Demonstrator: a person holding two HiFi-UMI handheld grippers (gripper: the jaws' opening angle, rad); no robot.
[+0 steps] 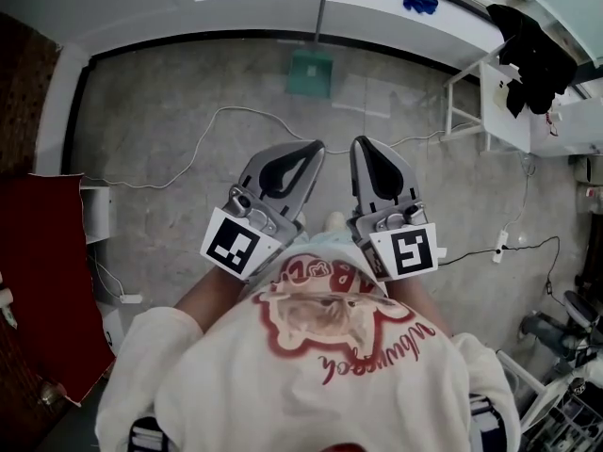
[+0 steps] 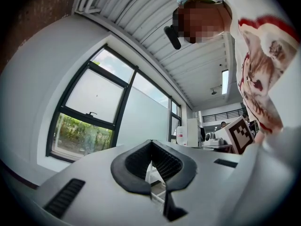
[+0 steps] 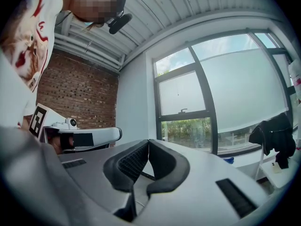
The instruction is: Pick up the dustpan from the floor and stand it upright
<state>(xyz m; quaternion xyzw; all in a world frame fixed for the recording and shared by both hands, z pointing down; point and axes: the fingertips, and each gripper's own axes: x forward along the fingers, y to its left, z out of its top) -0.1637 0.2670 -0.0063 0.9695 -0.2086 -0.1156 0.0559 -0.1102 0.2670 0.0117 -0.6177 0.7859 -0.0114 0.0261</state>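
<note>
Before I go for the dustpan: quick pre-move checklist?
1. Target located: ok. The green dustpan is on the floor by the far wall.
2. Grippers empty: ok. The left gripper and the right gripper hold nothing.
3. Jaws ready to grasp: not ok. Both are shut, so open one first.
4. In reach: not ok. The grippers are held close to the chest and the dustpan is well ahead.
5. Floor on the way: not ok. A white cable lies across it.
6. Dustpan's pose: cannot tell. Its handle runs up across the white wall, so it may already be leaning there.
</note>
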